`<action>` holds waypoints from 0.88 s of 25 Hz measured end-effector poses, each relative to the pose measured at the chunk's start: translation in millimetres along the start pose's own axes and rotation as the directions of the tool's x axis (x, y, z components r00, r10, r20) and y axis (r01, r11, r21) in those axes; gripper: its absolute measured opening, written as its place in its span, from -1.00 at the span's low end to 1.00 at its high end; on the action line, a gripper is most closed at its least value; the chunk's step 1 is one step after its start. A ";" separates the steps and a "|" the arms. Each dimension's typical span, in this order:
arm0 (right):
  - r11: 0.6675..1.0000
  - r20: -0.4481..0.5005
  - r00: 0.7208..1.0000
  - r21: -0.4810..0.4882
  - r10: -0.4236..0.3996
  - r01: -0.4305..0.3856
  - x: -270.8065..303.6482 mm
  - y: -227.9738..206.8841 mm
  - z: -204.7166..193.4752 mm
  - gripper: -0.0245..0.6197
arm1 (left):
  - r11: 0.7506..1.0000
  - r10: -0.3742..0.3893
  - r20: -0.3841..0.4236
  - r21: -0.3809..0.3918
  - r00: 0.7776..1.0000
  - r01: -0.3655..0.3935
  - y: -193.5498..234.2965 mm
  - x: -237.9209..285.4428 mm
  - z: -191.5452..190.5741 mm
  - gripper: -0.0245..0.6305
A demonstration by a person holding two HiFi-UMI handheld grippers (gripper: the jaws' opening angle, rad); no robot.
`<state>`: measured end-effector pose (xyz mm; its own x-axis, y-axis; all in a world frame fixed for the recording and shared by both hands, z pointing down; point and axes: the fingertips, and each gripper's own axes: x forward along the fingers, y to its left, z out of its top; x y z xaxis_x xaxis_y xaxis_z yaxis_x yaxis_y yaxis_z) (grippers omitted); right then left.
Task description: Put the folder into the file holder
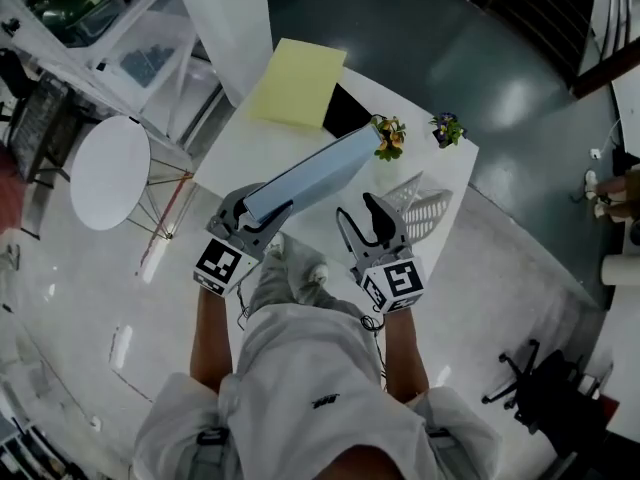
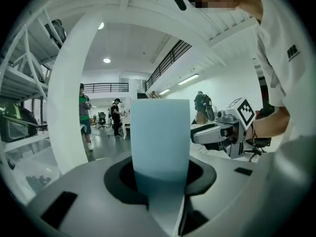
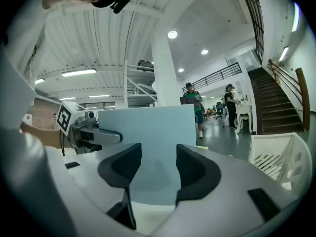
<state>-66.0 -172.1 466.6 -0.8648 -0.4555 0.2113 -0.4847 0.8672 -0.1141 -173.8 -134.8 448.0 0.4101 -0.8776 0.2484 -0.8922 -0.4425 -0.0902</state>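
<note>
A light blue folder [image 1: 318,173] hangs in the air over the white table [image 1: 243,156], slanting up toward the far right. My left gripper [image 1: 266,212] is shut on its near end; in the left gripper view the folder [image 2: 160,135] stands edge-on between the jaws of the left gripper [image 2: 161,177]. My right gripper [image 1: 362,211] floats just right of the folder, jaws apart with nothing between them. In the right gripper view the folder [image 3: 148,130] shows broadside beyond the open right gripper [image 3: 158,158]. The white slatted file holder [image 1: 424,208] stands on the table to the right; the same file holder [image 3: 281,154] shows in the right gripper view.
A yellow folder [image 1: 297,84] lies at the table's far edge by a dark item. Two small flower pots [image 1: 390,136] [image 1: 446,127] stand near the far right corner. A round white table [image 1: 108,172] is at the left, an office chair [image 1: 522,370] at the lower right.
</note>
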 end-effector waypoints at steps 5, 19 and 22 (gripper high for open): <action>1.000 -0.004 1.000 0.005 0.026 -0.026 -21.1 10.9 7.0 -0.25 | 0.993 0.110 0.017 -0.036 0.994 -0.109 -20.0 -22.0 13.7 -0.42; 1.000 -0.001 1.000 -0.013 0.019 -0.019 -88.0 31.5 5.0 -0.31 | 0.954 0.290 0.074 -0.099 0.954 -0.282 -70.4 -87.3 54.5 -0.43; 0.999 0.014 1.000 -0.036 0.018 -0.018 -113.2 38.8 7.8 -0.32 | 0.942 0.325 0.090 -0.116 0.942 -0.314 -91.9 -106.1 61.7 -0.43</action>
<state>12.1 -88.5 430.7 -0.8753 -0.4421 0.1960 -0.4640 0.8820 -0.0824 -123.6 -12.4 370.4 0.1133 -0.9865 0.1179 -0.9915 -0.1200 -0.0509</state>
